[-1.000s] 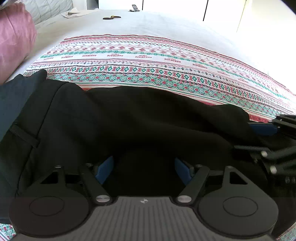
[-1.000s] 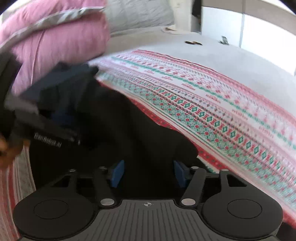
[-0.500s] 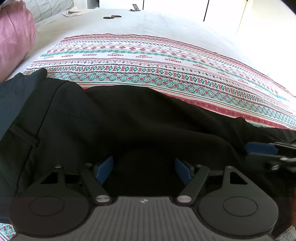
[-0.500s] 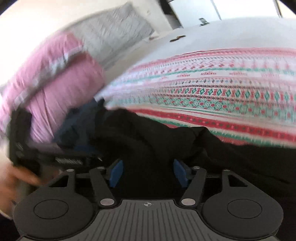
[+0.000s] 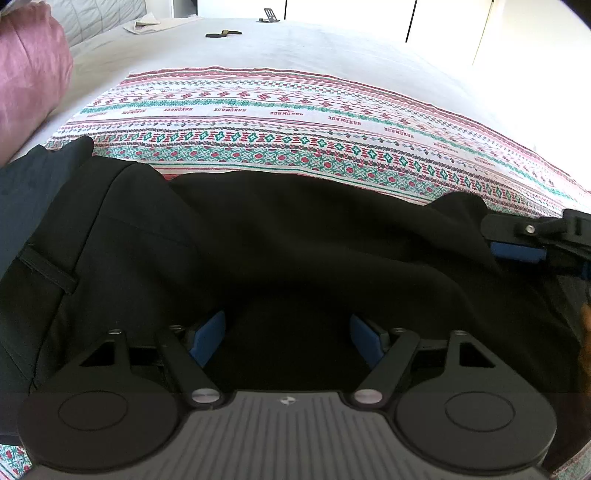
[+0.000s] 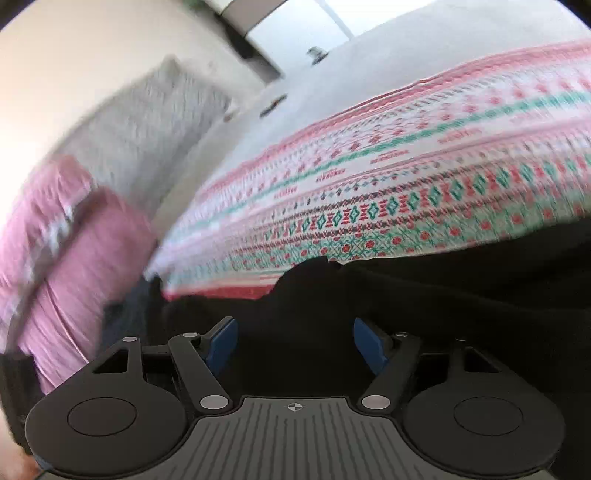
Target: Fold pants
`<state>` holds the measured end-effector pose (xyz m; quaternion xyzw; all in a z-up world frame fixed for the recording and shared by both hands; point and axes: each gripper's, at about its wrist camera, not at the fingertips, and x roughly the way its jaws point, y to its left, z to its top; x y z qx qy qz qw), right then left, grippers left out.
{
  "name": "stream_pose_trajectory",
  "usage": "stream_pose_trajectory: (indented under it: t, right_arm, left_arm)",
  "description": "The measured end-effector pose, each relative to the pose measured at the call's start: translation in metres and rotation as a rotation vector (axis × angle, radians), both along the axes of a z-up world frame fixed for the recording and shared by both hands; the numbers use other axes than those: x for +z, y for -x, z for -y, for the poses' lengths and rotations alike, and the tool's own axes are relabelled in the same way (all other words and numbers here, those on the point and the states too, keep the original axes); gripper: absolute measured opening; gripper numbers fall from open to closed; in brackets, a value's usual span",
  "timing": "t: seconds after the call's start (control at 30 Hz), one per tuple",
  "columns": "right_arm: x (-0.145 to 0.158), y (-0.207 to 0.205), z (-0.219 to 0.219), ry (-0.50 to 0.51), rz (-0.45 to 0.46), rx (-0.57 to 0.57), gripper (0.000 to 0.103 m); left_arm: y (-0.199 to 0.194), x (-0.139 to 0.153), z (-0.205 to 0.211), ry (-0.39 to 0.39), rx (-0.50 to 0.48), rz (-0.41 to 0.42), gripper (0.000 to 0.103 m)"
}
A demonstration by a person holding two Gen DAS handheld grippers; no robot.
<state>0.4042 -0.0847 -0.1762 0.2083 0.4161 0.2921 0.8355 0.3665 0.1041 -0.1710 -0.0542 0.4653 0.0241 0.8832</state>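
Black pants [image 5: 295, 240] lie spread across the patterned cloth on the bed, with the waistband and a belt loop [image 5: 48, 271] at the left. My left gripper [image 5: 288, 338] is open, its blue pads wide apart just over the black fabric. My right gripper [image 6: 293, 341] is open too, low over the pants [image 6: 443, 295]; its view is motion blurred. The right gripper also shows at the right edge of the left wrist view [image 5: 535, 240], beside the pants' far end.
A red, green and white patterned cloth [image 5: 295, 129] covers the bed beyond the pants. A pink pillow [image 5: 29, 74] lies at the far left, and it also shows in the right wrist view [image 6: 81, 266]. Small dark items [image 5: 223, 34] lie on the grey bedspread far back.
The right gripper has swung round and shifted along the right end of the pants. The left gripper has stayed still. Both stay open.
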Motion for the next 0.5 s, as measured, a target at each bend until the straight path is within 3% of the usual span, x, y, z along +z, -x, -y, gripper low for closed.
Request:
stream_pose_trajectory:
  t: [0.1, 0.2, 0.4, 0.5]
  right_arm:
    - [0.02, -0.011, -0.008, 0.089, 0.077, 0.058, 0.071]
    - [0.033, -0.034, -0.001, 0.08, 0.113, 0.017, 0.083]
    - [0.011, -0.088, -0.004, 0.19, 0.013, -0.033, 0.083]
    - [0.007, -0.091, -0.022, 0.259, 0.045, 0.032, 0.084]
  left_arm:
    - [0.0, 0.0, 0.001, 0.0, 0.0, 0.0, 0.073]
    - [0.0, 0.0, 0.001, 0.0, 0.001, 0.0, 0.074]
    - [0.0, 0.0, 0.0, 0.004, -0.001, -0.001, 0.074]
    - [0.0, 0.0, 0.001, 0.005, -0.002, -0.001, 0.075]
